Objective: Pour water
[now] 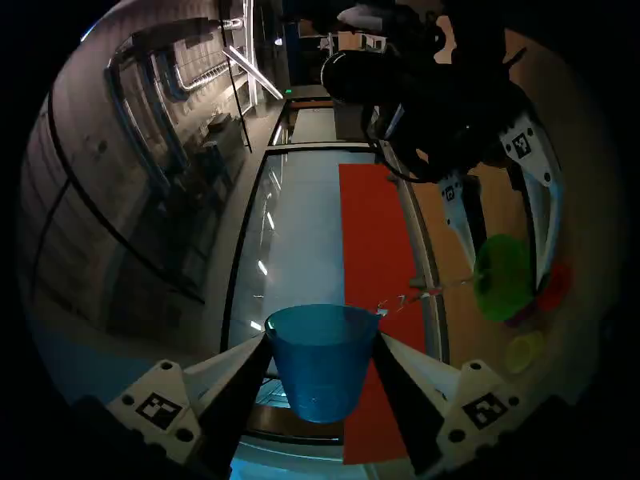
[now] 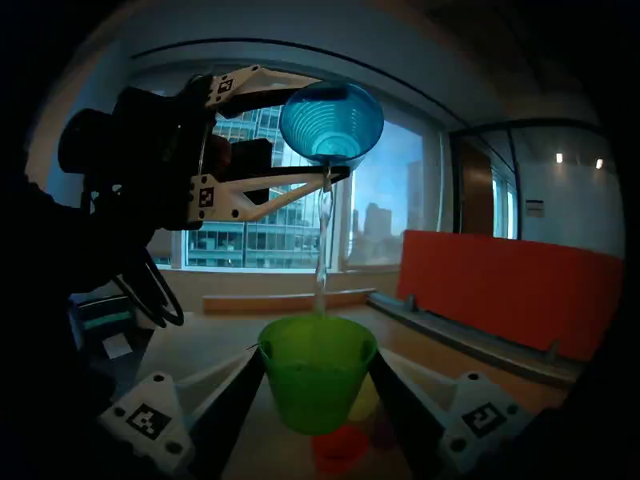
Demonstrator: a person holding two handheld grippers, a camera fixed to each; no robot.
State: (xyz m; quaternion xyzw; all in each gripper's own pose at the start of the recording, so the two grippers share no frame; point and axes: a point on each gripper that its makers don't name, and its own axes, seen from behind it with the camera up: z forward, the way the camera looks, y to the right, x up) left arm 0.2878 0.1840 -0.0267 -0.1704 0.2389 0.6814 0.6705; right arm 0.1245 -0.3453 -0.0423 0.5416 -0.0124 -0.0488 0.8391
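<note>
Red cup [image 2: 340,448] half-hidden behind green cup [image 2: 317,376]

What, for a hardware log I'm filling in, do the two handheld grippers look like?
Both match. The left gripper and right gripper each have two long white fingers lined black inside, with a square black-and-white marker near each finger's base. Seen from across, the body behind the fingers is a bulky black block with looping black cables.
</note>
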